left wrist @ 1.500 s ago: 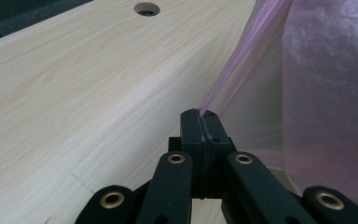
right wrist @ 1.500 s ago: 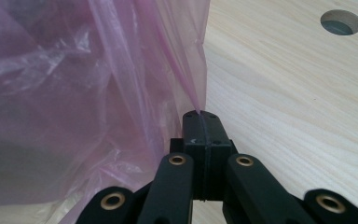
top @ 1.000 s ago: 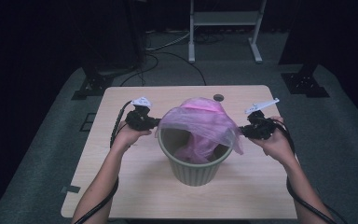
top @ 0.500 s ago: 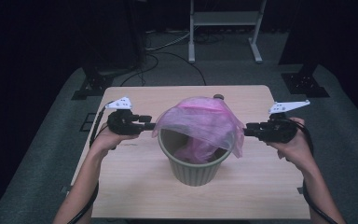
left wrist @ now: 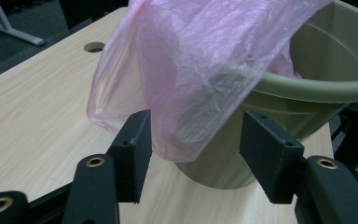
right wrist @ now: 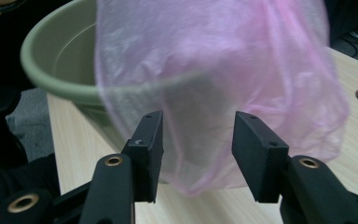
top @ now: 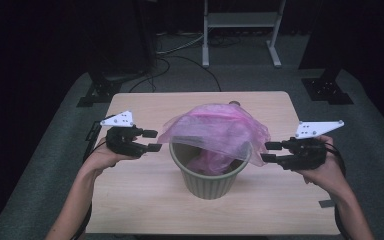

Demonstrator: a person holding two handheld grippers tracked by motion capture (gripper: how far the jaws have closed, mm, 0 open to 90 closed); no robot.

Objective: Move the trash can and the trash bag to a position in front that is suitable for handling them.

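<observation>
Two tools, left (top: 154, 140) and right (top: 268, 152), jaws just opened, gripping nothing; I regrasp pink bag (top: 215, 131) at bin (top: 207, 175) rim, nine and three o'clock.

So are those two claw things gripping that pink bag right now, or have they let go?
Left gripper: open; jaws have just been opening, nothing pinched, beside the pink bag.
Right gripper: open; jaws have just been opening, holding nothing, the bag hangs free.

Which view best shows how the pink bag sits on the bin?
The high view: the whole pink bag is draped over the far rim of the green bin, partly hanging inside. The left gripper view and the right gripper view each show one overhanging flap up close.
</observation>
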